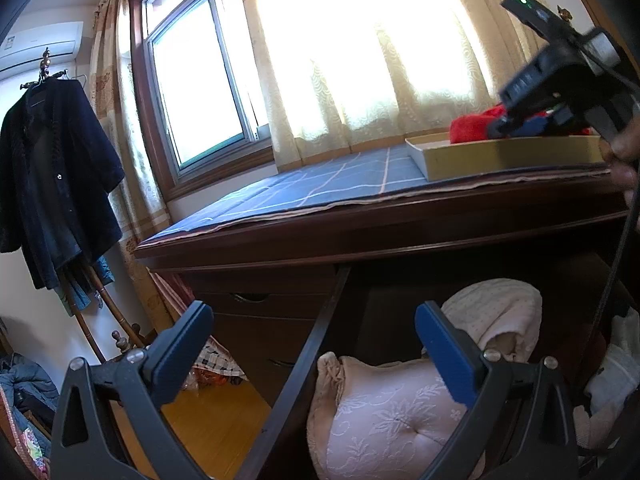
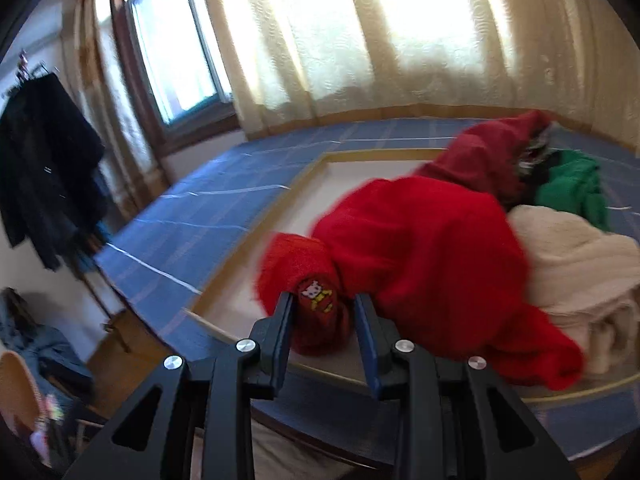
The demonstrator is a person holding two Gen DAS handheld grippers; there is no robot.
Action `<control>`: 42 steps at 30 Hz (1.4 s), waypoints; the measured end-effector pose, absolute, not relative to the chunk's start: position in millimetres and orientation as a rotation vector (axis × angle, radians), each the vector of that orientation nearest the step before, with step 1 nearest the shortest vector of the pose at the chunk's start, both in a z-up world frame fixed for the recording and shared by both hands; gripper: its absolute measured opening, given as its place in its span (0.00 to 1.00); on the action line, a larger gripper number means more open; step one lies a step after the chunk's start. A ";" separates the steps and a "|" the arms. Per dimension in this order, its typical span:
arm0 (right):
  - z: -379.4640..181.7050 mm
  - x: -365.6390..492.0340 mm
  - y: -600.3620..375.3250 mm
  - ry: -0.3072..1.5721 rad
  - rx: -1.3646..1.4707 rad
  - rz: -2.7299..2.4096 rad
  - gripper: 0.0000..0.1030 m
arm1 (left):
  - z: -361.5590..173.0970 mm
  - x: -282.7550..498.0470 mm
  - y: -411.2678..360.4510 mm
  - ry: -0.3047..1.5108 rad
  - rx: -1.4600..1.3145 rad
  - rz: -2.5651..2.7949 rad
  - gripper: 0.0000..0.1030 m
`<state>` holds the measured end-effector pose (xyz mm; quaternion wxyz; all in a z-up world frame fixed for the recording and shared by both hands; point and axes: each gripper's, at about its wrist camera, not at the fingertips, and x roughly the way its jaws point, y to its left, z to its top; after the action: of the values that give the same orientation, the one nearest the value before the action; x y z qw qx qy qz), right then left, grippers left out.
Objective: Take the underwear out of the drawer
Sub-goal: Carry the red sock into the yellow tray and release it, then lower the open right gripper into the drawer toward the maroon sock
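The red underwear [image 2: 316,280], a piece with a small cartoon patch, sits between the jaws of the right gripper [image 2: 324,312], which are closed on a fold of it. It hangs low over, or rests on, the near edge of the tray [image 2: 256,220]; contact with the tray floor cannot be told. The tray stands on the blue cloth [image 2: 172,216] covering the dresser top, and already holds a larger red garment [image 2: 432,248], a cream one [image 2: 576,264] and a green one [image 2: 572,188], heaped together to the right.

In the left wrist view the right gripper [image 1: 520,120] appears over the tray [image 1: 500,156] at upper right, red fabric beneath it. Below, the drawer [image 1: 304,360] stands open. Inside lie a pink lace piece [image 1: 384,416] at the front and a white dotted piece [image 1: 492,312] behind it, with more pale fabric to the right.

The left gripper [image 1: 316,352] hovers at the drawer with jaws wide apart and nothing held; the drawer's side wall runs between its fingers.

Judgement: the step in hand is depositing a removed piece in the tray. The next move calls for the right jaws to part so the fabric drops clear inside the rim, not across it. The left gripper would then need to shift right, over the pink lace piece, and descend to pinch one layer only.
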<state>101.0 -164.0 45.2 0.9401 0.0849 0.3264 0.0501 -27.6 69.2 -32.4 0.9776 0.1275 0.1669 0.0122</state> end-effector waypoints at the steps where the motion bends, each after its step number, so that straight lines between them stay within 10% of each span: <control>1: 43.7 100.7 -165.9 0.668 0.155 0.088 0.30 | -32.6 -27.7 69.1 0.337 0.257 0.026 1.00; 10: 43.5 103.0 -168.0 0.673 0.142 0.088 0.37 | -33.3 -29.4 69.1 0.335 0.262 0.025 1.00; 17: 56.6 76.8 -174.4 0.635 0.246 0.131 0.70 | -33.7 -30.3 69.9 0.333 0.262 0.026 1.00; 42: -15.9 -73.2 -185.4 0.727 0.268 0.087 0.71 | -34.5 -30.7 69.3 0.324 0.275 0.041 1.00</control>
<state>-73.2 -185.4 -15.9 0.9249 0.1308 0.3545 0.0423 -30.7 69.3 -34.5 0.9773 0.1364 0.1608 0.0202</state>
